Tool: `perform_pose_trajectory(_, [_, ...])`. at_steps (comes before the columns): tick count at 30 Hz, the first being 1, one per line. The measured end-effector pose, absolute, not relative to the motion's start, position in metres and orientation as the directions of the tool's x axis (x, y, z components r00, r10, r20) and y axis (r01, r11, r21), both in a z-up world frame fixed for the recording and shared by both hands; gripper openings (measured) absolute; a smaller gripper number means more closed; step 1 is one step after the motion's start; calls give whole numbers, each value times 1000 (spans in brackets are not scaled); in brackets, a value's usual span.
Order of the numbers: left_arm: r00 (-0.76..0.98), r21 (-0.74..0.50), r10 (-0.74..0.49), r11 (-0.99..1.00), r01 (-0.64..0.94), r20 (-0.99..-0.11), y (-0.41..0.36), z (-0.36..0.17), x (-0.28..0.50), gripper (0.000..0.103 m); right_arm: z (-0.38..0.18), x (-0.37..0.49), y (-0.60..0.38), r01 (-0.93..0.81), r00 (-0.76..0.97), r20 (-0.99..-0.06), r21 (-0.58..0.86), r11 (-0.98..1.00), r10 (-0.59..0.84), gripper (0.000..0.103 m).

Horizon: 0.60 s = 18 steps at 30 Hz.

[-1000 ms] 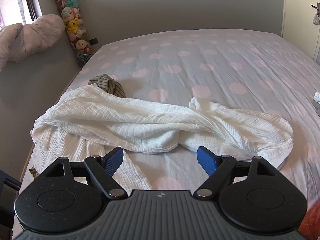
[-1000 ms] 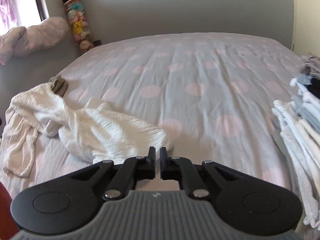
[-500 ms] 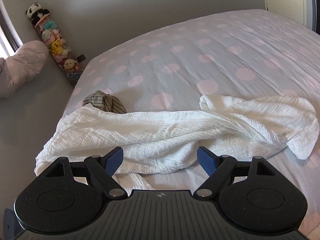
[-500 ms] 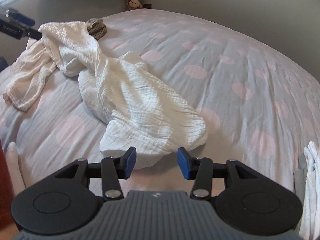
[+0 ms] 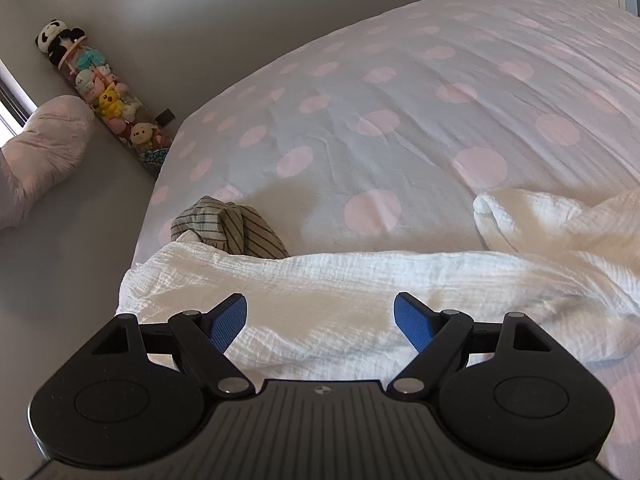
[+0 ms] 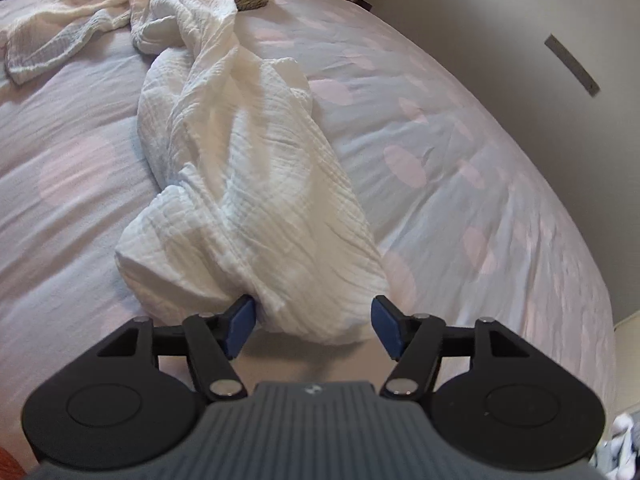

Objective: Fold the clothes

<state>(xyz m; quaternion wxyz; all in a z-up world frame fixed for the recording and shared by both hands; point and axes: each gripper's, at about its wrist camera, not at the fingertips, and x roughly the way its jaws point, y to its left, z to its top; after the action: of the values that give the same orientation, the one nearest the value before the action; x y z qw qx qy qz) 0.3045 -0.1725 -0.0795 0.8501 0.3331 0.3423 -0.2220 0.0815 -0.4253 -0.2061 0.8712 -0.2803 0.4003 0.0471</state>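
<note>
Crumpled white cloth on a polka-dot bed, a gripper at each end.

The bed (image 5: 400,92) in grey sheeting with pink dots meets a grey wall (image 5: 180,12); the white muslin cloth (image 6: 248,184) lies bunched across it, a striped garment (image 5: 232,228) behind. The left gripper (image 5: 320,320) stands wide open over the cloth, now nearer. The right gripper (image 6: 312,324), shut a second ago, is opening around the cloth's end, gripping nothing.
</note>
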Motion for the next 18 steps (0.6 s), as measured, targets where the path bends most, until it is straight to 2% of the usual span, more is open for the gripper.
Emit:
perform_pose_trajectory(3, [650,380,-170,692,614,-740,-178,-82,309,81,-208,80,-414,-374,709,-694,-518,769,-123,63])
perform_pose_trajectory(4, [646,375,-175,691,618,-743,-179,-84,309,81,-209,79,-411,-395,718,-687,-539,744,-116,51])
perform_pose_trajectory(5, [645,377,-175,686,622,-744,-181,-85,308,81,-210,79,-409,-413,712,-693,-545,729,-114,32])
perform_pose_trajectory(6, [644,379,-176,682,625,-744,-182,-86,306,81,-210,80,-408,-427,701,-704,-541,725,-113,24])
perform_pose_trajectory(8, [645,384,-177,677,628,-743,-182,-85,302,81,-207,79,-408,-413,701,-705,-528,742,-112,17])
perform_pose_trajectory(12, [653,388,-183,677,626,-735,-174,-77,291,81,-188,69,-412,-316,744,-655,-521,793,-133,13])
perform_pose_trajectory(18, [690,422,-176,679,601,-702,-154,-51,266,81,-128,47,-439,-36,814,-506,-533,846,-284,11])
